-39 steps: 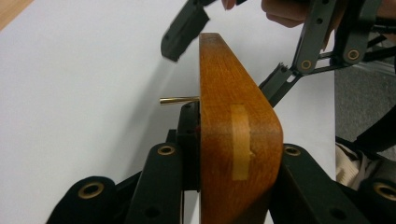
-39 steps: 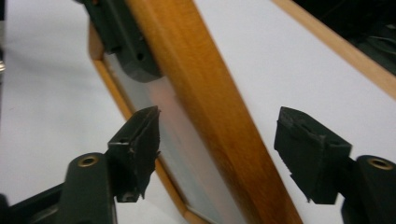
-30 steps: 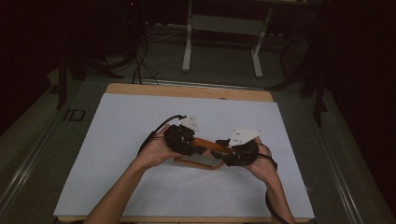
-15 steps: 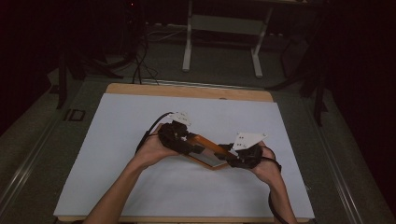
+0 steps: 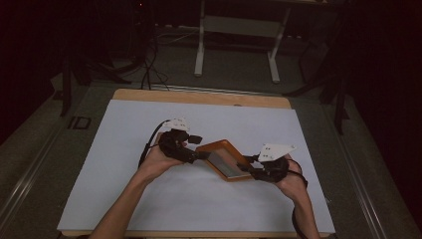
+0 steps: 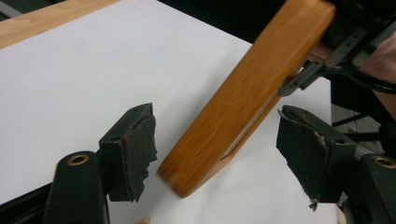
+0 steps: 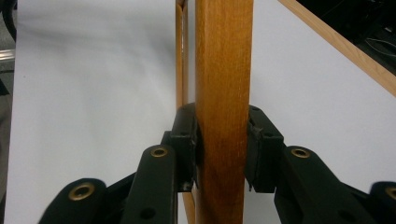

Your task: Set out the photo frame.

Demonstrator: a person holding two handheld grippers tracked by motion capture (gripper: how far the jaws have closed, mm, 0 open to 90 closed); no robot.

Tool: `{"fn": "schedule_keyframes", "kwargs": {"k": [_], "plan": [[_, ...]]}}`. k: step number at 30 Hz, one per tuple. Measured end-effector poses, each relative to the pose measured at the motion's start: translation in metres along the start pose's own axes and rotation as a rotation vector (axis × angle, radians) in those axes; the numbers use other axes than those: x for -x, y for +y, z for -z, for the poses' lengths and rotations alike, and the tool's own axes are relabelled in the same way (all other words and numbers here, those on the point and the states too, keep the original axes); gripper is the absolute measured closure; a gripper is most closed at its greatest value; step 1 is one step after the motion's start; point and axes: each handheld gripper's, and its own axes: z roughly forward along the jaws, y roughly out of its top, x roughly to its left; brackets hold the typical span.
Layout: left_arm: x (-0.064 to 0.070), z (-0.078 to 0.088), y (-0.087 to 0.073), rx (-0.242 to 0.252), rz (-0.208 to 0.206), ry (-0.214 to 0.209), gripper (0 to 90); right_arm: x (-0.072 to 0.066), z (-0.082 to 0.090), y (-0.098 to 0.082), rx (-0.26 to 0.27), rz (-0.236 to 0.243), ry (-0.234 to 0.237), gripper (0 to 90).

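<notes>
A flat orange wooden frame (image 5: pixel 222 158) with a grey inner panel hangs slanted just above the white sheet. My right gripper (image 5: pixel 247 168) holds its near right edge. In the right gripper view the jaws (image 7: pixel 223 149) are shut on the frame's (image 7: pixel 224 70) wooden rim. My left gripper (image 5: pixel 201 155) is at the frame's left corner. Seen in the left gripper view, its jaws (image 6: pixel 217 140) stand wide open on either side of the frame's (image 6: pixel 252 88) corner, with a gap on both sides. The right gripper's linkage (image 6: pixel 322 65) shows at the frame's far end.
A white sheet (image 5: pixel 149 199) covers the wooden table, whose bare far edge (image 5: pixel 199 97) shows beyond it. Behind the table stand a white metal stand (image 5: pixel 201 45) and cables (image 5: pixel 149 69) on a dark floor. A cable (image 5: pixel 149 144) loops from the left gripper.
The hands have spread apart: the left gripper moved left and farther back, the right one moved right and nearer. The frame has turned to lie diagonally between them.
</notes>
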Motion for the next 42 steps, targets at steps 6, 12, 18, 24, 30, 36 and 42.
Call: {"fn": "schedule_keyframes", "kwargs": {"k": [6, 12, 18, 24, 30, 36, 42], "plan": [[-0.003, -0.008, -0.009, 0.001, 0.017, 0.009, 26.7, 0.001, 0.004, -0.005, -0.001, -0.014, -0.007, 68.5], [-0.005, -0.024, -0.018, 0.014, 0.019, 0.017, 27.6, 0.002, 0.007, -0.009, -0.007, -0.024, -0.014, 68.5], [0.002, -0.043, -0.022, 0.009, -0.002, 0.0, 28.4, 0.003, 0.01, -0.013, -0.015, -0.031, -0.024, 68.4], [0.012, -0.057, -0.025, 0.009, -0.032, 0.014, 39.4, 0.003, 0.013, -0.017, -0.032, -0.033, -0.037, 68.4], [0.019, -0.064, -0.027, -0.014, -0.069, 0.02, 48.3, 0.003, 0.015, -0.019, -0.046, -0.033, -0.044, 68.2], [0.02, -0.063, -0.027, -0.011, -0.092, 0.01, 55.1, 0.004, 0.017, -0.021, -0.06, -0.034, -0.04, 67.5], [0.023, -0.063, -0.027, -0.004, -0.102, 0.005, 57.9, 0.006, 0.018, -0.023, -0.074, -0.038, -0.041, 66.3]]}}
